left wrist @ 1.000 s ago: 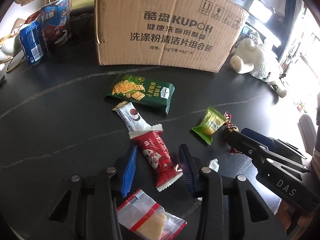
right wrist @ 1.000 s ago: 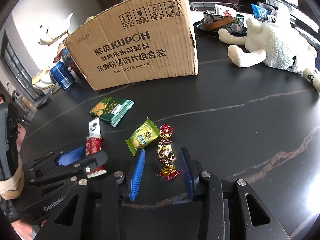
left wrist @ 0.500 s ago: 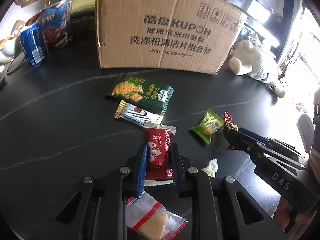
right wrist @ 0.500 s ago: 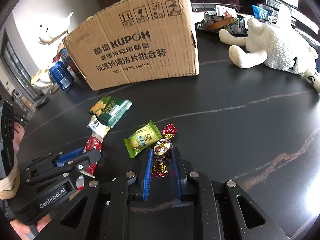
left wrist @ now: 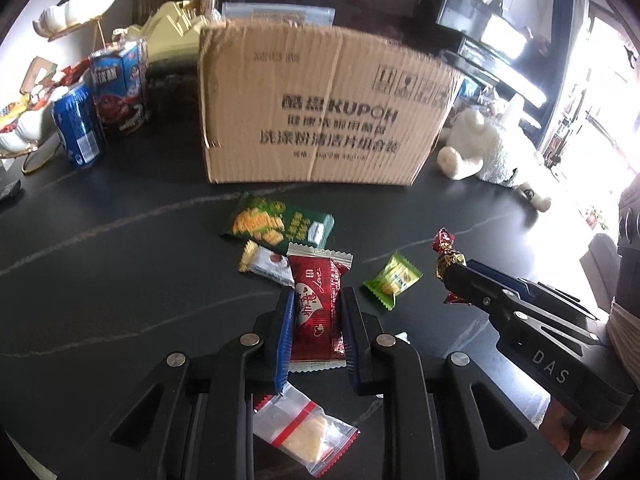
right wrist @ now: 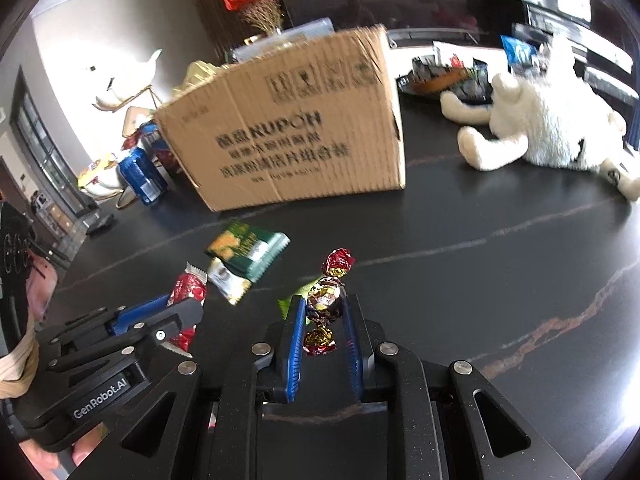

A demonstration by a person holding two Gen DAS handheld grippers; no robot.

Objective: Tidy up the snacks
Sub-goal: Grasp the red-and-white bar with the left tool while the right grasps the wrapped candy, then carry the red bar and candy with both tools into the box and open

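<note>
The left gripper (left wrist: 316,308) is closed on the red snack packet (left wrist: 318,302), which is clamped by its long edges between the blue pads. A second ago the jaws stood wide around the packet as it lay on the table; they have just been closing, and the packet is now carried clear of the surface. The right gripper (right wrist: 323,312) is closed on the foil-wrapped candy (right wrist: 325,298), its twisted ends protruding above and below the pads. Its jaws have likewise just been closing on the candy, which has been lifted from the table.

Left behind near the middle of the black table (left wrist: 100,280) are the green cracker packet (left wrist: 276,226), the white wafer bar (left wrist: 266,266) and the small green candy (left wrist: 394,280). A clear pouch with a red stripe (left wrist: 306,428) lies toward the near edge, under the left gripper. The cardboard box (left wrist: 320,108) stands further back; its interior is not visible, so its suitability as the destination is only presumed.

Both grasps are judged complete. Transfer of the two items to the box is judged to be the next step, with four items still to be collected.
</note>
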